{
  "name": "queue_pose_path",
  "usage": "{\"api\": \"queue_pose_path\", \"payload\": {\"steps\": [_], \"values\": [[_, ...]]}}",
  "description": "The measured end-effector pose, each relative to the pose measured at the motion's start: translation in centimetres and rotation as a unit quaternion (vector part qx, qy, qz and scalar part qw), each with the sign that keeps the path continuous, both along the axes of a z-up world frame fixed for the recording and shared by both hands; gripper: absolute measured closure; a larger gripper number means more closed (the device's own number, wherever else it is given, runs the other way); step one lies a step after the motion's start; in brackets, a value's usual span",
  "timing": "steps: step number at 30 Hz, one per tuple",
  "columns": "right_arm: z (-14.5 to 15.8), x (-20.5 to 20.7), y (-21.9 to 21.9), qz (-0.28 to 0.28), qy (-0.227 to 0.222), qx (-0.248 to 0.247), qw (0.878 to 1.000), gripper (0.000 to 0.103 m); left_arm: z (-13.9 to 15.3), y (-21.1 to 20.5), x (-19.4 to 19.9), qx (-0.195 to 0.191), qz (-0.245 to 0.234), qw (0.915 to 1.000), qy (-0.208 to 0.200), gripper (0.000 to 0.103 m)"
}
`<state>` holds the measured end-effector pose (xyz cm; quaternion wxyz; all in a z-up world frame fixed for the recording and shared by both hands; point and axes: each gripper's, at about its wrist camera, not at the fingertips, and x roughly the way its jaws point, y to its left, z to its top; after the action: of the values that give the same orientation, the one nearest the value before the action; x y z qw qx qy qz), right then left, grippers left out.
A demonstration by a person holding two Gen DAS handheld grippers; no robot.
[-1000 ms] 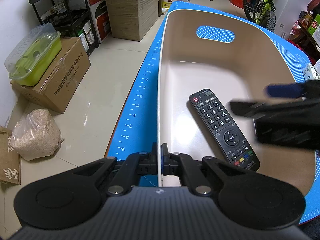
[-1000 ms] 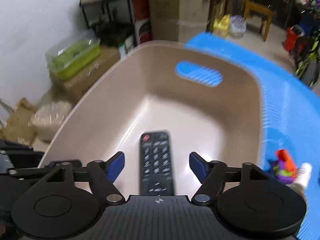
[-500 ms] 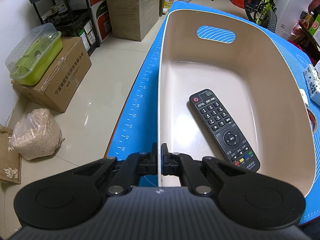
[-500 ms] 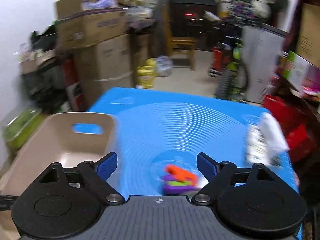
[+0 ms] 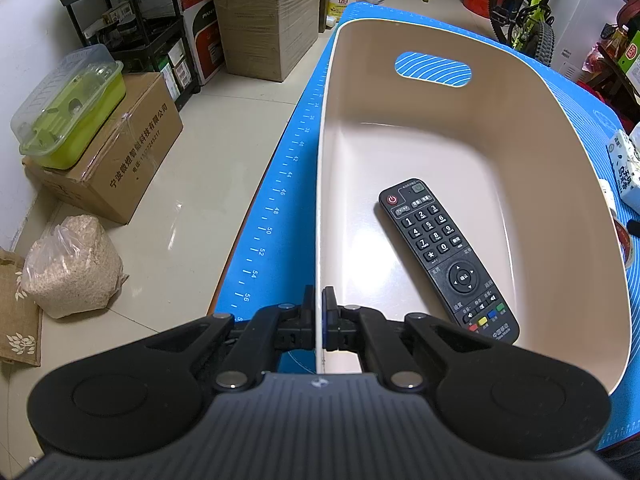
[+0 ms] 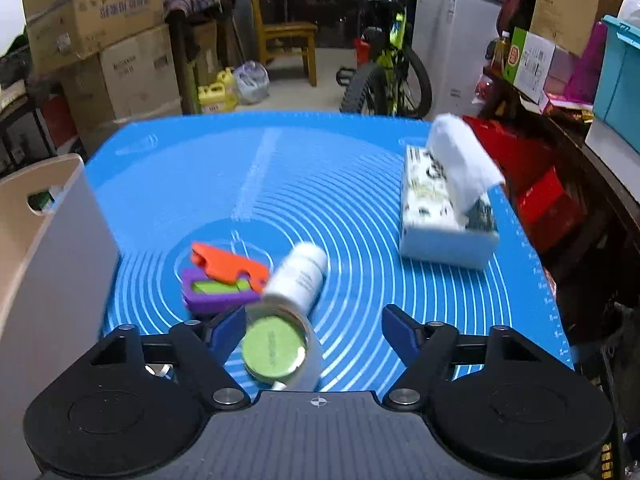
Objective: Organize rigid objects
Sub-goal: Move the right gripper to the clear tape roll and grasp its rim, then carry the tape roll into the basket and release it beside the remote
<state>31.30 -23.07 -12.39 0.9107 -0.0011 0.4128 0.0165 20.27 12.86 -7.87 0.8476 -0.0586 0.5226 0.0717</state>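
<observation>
A beige bin stands on the blue mat, with a black remote control lying inside it. My left gripper is shut on the bin's near left rim. My right gripper is open and empty, above the mat. Just ahead of it lie a white bottle, a round tin with a green lid, and an orange and purple toy. The bin's wall shows at the left of the right wrist view.
A tissue box sits on the mat at the right; it also shows in the left wrist view. Cardboard boxes, a grain bag and a bicycle stand on the floor around the table.
My right gripper has left the bin, where it hovered over the remote, and swung right over the mat to face the bottle, tin and toy. My left gripper stays clamped on the rim.
</observation>
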Motion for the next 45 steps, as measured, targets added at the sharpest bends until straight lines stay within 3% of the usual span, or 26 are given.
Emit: {"api": "queue_pose_path", "payload": {"steps": [10, 12, 14, 20, 26, 34, 45], "values": [[-3.7, 1.1, -0.2, -0.011, 0.050, 0.009, 0.999, 0.047, -0.2, 0.1, -0.3, -0.003, 0.002, 1.0000, -0.001, 0.100], [-3.6, 1.0, -0.2, -0.007, 0.047, 0.017, 0.999, 0.066, -0.1, 0.1, -0.2, -0.003, 0.002, 1.0000, 0.000, 0.100], [-3.4, 1.1, -0.3, -0.001, 0.049, 0.024, 0.999, 0.076, -0.1, 0.1, -0.2, -0.003, 0.002, 1.0000, 0.000, 0.100], [-3.1, 0.7, 0.1, 0.008, 0.043, 0.011, 0.999, 0.085, -0.1, 0.0, -0.1, -0.004, 0.004, 1.0000, 0.000, 0.100], [-2.2, -0.3, -0.1, 0.012, 0.022, 0.015, 1.000, 0.086, -0.1, 0.0, -0.1, -0.004, 0.004, 1.0000, 0.000, 0.100], [1.5, -1.4, 0.5, 0.024, -0.029, 0.030, 0.999, 0.086, -0.1, 0.1, -0.1, -0.003, 0.003, 1.0000, 0.000, 0.100], [7.7, -2.5, 6.4, 0.094, -0.104, 0.066, 0.988, 0.086, -0.1, 0.1, -0.1, -0.003, 0.004, 1.0000, 0.001, 0.100]]}}
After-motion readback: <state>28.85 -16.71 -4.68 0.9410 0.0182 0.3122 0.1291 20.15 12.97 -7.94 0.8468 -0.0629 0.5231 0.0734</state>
